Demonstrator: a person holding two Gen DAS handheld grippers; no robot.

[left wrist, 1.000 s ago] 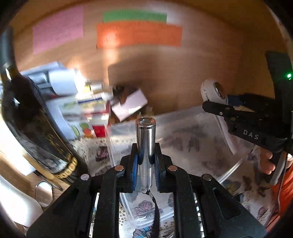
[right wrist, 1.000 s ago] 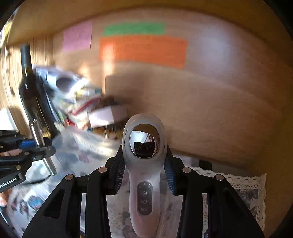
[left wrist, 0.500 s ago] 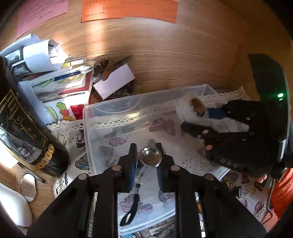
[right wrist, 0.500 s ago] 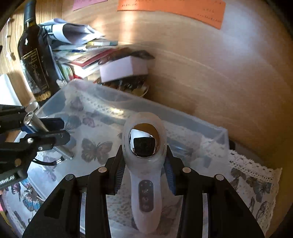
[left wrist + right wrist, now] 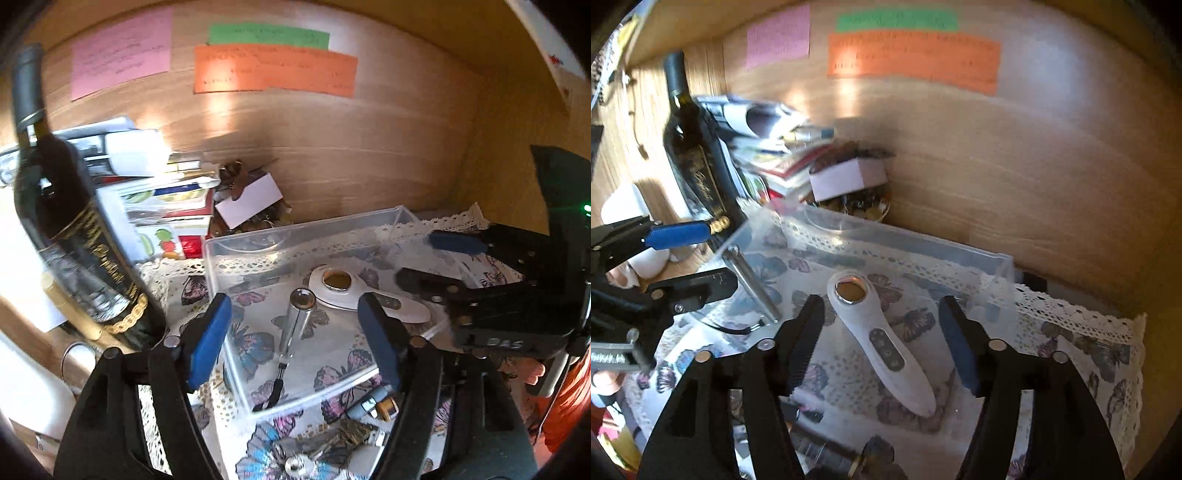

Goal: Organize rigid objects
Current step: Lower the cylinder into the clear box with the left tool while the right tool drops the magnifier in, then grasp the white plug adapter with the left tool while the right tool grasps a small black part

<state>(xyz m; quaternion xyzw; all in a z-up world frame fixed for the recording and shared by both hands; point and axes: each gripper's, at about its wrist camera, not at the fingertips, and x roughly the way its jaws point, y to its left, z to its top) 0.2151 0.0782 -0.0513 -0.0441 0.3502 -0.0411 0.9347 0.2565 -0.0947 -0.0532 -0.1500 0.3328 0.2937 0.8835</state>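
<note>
1 clear plastic bin (image 5: 221,254) sits on a butterfly-print cloth (image 5: 1100,354) with lace edging, against a wooden back panel (image 5: 369,155). Inside the bin lie 2 objects: 1 silver metal cylinder (image 5: 295,321) with a black wrist cord, and 1 white handheld device (image 5: 882,343) with a round metallic head and a strip of buttons. They lie side by side, near each other, cylinder to the left; whether they touch cannot be told.

Left gripper (image 5: 295,336): jaws spread wide, blue pads apart, holding nothing, above the cylinder. Right gripper (image 5: 882,343): jaws spread wide, empty, straddling the white device from above without touching it.

Left of the bin: 1 dark wine bottle (image 5: 70,236) with a gold label, standing; behind it 1 stack of papers and booklets (image 5: 166,199). On the panel: 3 paper notes, 1 pink (image 5: 122,62), 1 green (image 5: 269,35), 1 orange (image 5: 275,70). A few small items (image 5: 373,406) lie on the cloth before the bin, blurred.
</note>
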